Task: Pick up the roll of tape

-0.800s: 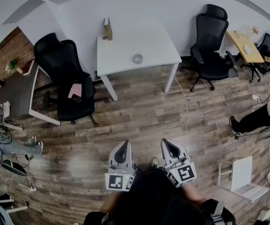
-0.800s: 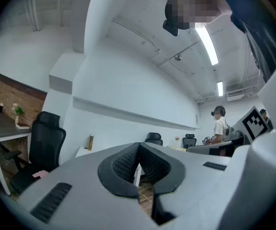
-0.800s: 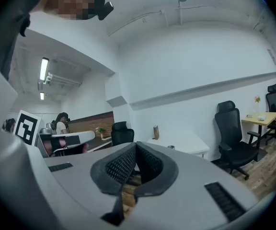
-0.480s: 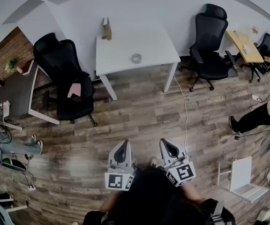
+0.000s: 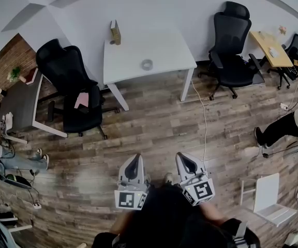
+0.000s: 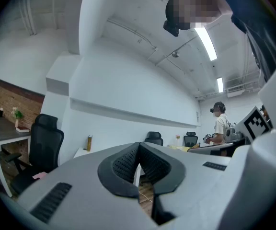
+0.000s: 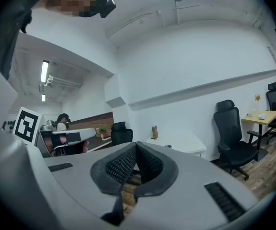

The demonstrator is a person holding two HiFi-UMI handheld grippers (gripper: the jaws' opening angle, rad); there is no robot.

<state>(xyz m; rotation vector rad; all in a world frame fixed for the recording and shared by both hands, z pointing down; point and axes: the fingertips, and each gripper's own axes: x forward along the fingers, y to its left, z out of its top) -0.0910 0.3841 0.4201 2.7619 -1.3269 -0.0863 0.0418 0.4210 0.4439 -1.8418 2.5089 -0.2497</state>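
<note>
- Both grippers are hanging low in the head view, side by side and a bit apart, pointing level over the wood floor (image 5: 154, 125).
- The left gripper (image 5: 136, 158) is sitting with its jaws pressed together at the tips, and nothing is between them.
- The right gripper (image 5: 183, 156) is doing the same thing: jaws fully together, gripping nothing.
- The roll of tape (image 5: 147, 64) is lying flat on the white table (image 5: 123, 61) across the room. It's roughly mid-width, nearer the front edge, and well apart from both grippers.
- In the right gripper view the tape is showing up as a tiny ring on that table, just past the jaw tips and off to the right.
- A tall yellowish box (image 5: 116, 32) is standing upright at the table's back left corner, well away from the tape.
- A black office chair (image 5: 69, 76) is sitting just left of the table with something pink (image 5: 82, 100) lying on its seat. Can't tell what that is.
- Another black chair (image 5: 232, 45) is standing to the right of the table, near the wall.
- A white cable (image 5: 205, 123) is trailing over the floor from near the table's right leg.
- A dark table (image 5: 22, 99) is showing at the far left and a light wooden desk (image 5: 267, 46) at the far right.
- A person (image 5: 283, 129) is sitting at the right edge with legs stretched out.
</note>
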